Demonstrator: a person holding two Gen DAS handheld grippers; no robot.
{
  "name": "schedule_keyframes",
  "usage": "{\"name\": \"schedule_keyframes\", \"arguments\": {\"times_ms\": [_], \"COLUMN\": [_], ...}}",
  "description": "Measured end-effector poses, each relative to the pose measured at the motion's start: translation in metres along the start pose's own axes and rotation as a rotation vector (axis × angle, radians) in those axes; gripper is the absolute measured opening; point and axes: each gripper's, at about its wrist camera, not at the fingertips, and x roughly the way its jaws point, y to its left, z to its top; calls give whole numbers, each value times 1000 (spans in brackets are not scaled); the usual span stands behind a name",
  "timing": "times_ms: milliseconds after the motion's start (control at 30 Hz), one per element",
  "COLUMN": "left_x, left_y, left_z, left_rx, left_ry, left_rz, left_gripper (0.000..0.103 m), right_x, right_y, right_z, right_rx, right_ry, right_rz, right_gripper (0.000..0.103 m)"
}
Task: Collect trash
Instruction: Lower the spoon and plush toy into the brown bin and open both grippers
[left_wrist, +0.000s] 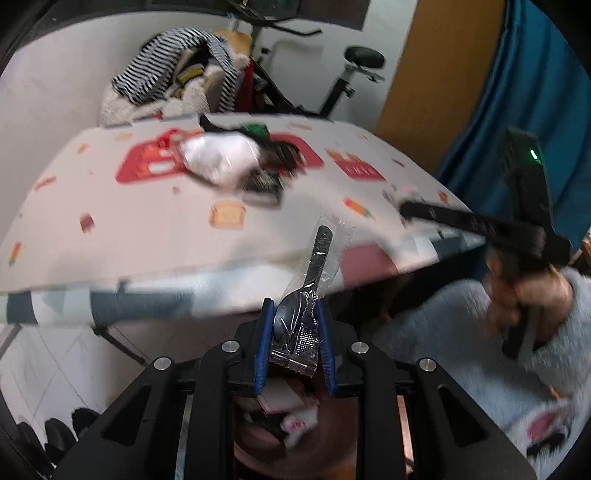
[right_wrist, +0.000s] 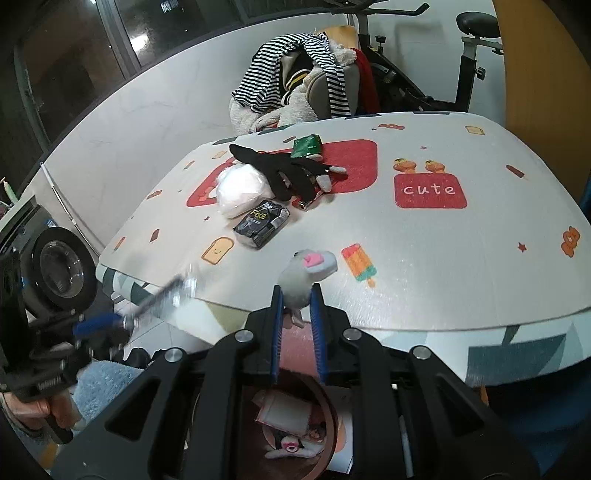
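Wrapped spoon (left_wrist: 308, 295) stands handle-up, bowl pinched by the left gripper (left_wrist: 294, 325); right gripper (right_wrist: 297, 299) clamps a grey plush (right_wrist: 301, 275).

white wall (right_wrist: 155, 110), exercise bike (right_wrist: 469, 55), dark window (right_wrist: 110, 33)

home | exercise bike (right_wrist: 436, 55) | clothes-piled chair (right_wrist: 295, 77) | cartoon-print table (right_wrist: 443, 240) | washing machine (right_wrist: 55, 266)

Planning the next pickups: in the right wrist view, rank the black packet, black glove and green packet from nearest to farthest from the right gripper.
1. Black packet, mid-table, left of centre, nearest the right gripper.
2. Black glove, behind it.
3. Green packet, near the far edge.
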Motion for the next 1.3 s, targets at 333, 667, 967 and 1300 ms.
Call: {"name": "schedule_keyframes", "arguments": {"times_ms": [333,667,967,1300], "left_x": [20,23,-3,-14], "left_y": [3,16,21,20], "left_z": [-52,-46,-52,-52], "left_rx": [-12,-101,-165,-172], "left_ry": [148,88,-63,-124], "left_rz": [1,17,184,277], "left_gripper": [23,52,65,73], "right_x": [-1,3,26,68], "right_y": [4,16,29,56], "right_z": [-22,-44,-81,-111], "right_rx": [13,-8,-27,-155], "right_ry": [31,68,130,282], "right_rz": [15,28,72,50], "right_gripper": [18,18,18,18]}}
